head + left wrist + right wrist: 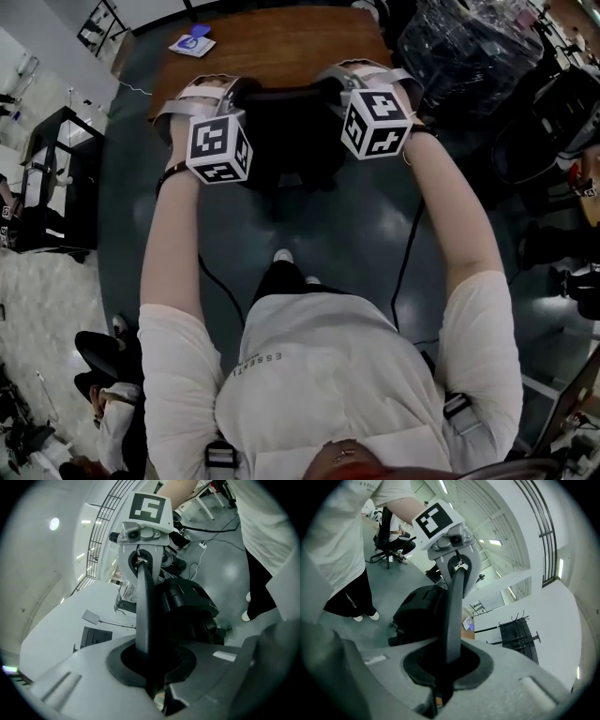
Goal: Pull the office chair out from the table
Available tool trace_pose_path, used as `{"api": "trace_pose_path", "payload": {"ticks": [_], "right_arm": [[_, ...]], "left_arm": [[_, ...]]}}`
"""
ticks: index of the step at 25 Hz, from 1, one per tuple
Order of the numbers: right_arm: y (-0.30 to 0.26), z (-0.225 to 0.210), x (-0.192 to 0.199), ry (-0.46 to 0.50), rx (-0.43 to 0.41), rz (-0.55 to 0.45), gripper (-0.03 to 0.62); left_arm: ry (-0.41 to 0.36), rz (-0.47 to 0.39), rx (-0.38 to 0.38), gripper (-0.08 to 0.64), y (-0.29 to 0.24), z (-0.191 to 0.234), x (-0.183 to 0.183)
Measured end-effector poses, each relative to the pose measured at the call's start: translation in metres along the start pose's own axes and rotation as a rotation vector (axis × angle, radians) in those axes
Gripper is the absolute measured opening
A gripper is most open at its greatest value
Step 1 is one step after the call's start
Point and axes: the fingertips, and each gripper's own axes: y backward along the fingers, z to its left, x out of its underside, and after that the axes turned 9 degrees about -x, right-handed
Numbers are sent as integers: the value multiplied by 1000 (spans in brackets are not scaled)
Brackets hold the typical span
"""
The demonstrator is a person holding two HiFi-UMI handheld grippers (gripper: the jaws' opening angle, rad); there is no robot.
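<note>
The black office chair (pixel 286 131) stands at the near edge of the brown wooden table (pixel 272 42), its backrest towards me. My left gripper (pixel 246 94) is shut on the left part of the backrest's top edge and my right gripper (pixel 326 89) on the right part. In the left gripper view the thin backrest edge (pixel 144 606) runs from my left gripper (pixel 150 670) to the right gripper beyond, with the chair seat (pixel 187 606) below. The right gripper view mirrors this: my right gripper (pixel 444 667) clamps the edge (pixel 453 616), and the seat (pixel 419 611) lies to the left.
A white-and-blue item (pixel 192 42) lies on the table's far left. A black rack (pixel 56 178) stands at the left, and a clear-wrapped bundle (pixel 478 47) at the top right. Cables (pixel 408 253) trail over the grey floor. A seated person (pixel 103 375) is at the lower left.
</note>
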Motion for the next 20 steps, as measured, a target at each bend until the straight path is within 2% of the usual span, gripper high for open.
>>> {"api": "trace_pose_path", "payload": {"ticks": [5, 13, 20], "right_arm": [[17, 22, -14, 6, 7, -10, 15], [45, 62, -38, 32, 76, -14, 15], [68, 87, -62, -1, 56, 5, 15]], "left_arm": [[1, 11, -2, 37, 25, -13, -14], [-11, 7, -24, 34, 71, -36, -39], [-10, -21, 2, 35, 107, -46, -51]]}}
